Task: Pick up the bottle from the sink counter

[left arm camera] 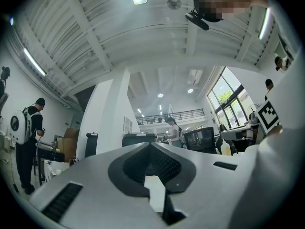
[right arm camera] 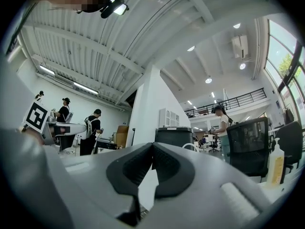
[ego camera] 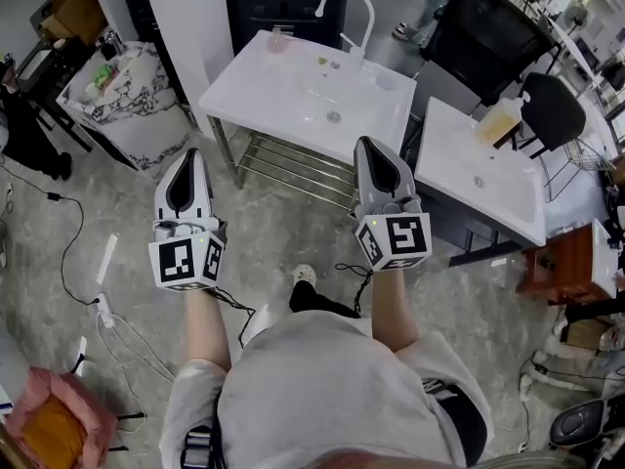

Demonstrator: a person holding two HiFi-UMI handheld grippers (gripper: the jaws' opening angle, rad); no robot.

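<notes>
A white sink counter (ego camera: 264, 91) with a curved tap (ego camera: 347, 8) stands ahead of me. A small pinkish bottle (ego camera: 278, 39) sits at its back left corner. On a second white counter (ego camera: 459, 179) to the right stands a yellowish bottle (ego camera: 500, 122), which also shows as the bottle (left arm camera: 225, 148) and bottle (right arm camera: 275, 165) in the gripper views. My left gripper (ego camera: 191, 156) and right gripper (ego camera: 367, 145) are held side by side short of the first counter, over the floor. Both left gripper (left arm camera: 150, 144) and right gripper (right arm camera: 152, 144) are shut with nothing between the jaws.
A metal rack (ego camera: 293, 169) sits under the sink counter. A marble-topped stand (ego camera: 127, 96) with clutter is at the left, black office chairs (ego camera: 483, 32) at the back right. Cables and a power strip (ego camera: 103, 306) lie on the floor at the left. People stand further off.
</notes>
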